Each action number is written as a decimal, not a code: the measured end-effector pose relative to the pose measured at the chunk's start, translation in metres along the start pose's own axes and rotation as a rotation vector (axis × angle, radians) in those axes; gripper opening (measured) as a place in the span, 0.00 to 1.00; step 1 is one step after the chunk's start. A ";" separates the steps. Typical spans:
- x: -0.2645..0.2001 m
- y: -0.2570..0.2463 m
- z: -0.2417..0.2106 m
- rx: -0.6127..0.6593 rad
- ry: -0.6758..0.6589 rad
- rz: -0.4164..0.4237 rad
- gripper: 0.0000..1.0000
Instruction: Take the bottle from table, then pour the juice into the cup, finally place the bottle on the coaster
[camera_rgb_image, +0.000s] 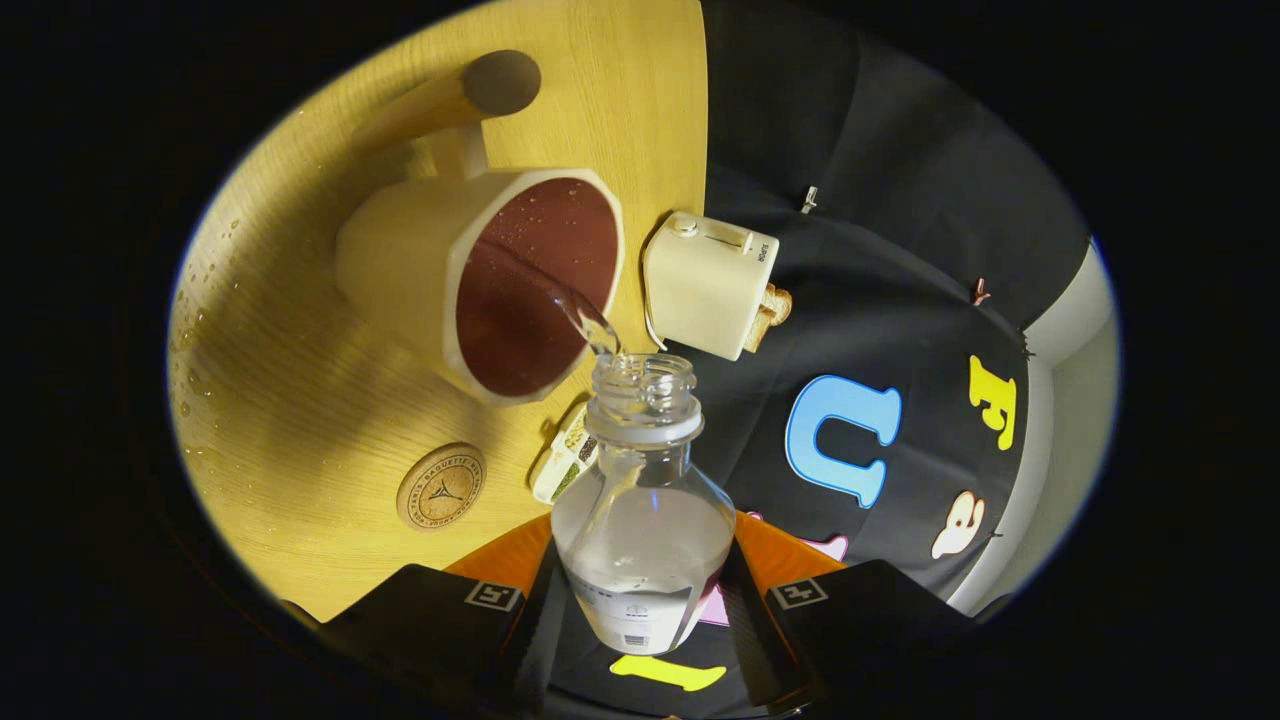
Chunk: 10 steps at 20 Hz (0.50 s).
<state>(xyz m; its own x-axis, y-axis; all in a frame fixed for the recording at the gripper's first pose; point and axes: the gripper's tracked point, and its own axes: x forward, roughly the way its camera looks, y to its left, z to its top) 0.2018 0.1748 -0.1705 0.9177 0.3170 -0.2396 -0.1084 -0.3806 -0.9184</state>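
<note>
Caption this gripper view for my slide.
Gripper tilts clear bottle, pouring liquid into white cup beside cork coaster.

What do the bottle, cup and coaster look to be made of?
Bottle, held between the gripper fingers: clear plastic, likely; see-through wall, threaded neck. Cup: glazed ceramic, probably; glossy cream outside, dark brown inside. Coaster: cork or wood, matte tan, stamped mark.

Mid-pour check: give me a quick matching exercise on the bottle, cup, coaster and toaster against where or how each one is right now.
Things:
1. bottle
2. cup
3. coaster
4. toaster

States:
A. lies bare on the table
B. stands beyond the cup, bread in its slot
C. tipped, clamped in the gripper
D. taking the stream, dark inside

Pairs: 1-C, 2-D, 3-A, 4-B
</note>
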 end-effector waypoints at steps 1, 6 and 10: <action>-0.002 -0.001 0.001 -0.010 -0.004 0.000 0.75; 0.000 -0.005 0.003 -0.057 -0.025 -0.002 0.75; 0.001 -0.009 0.002 -0.073 -0.026 -0.005 0.75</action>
<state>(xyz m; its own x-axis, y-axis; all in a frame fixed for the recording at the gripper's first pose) 0.2035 0.1801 -0.1633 0.9079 0.3408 -0.2441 -0.0749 -0.4411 -0.8944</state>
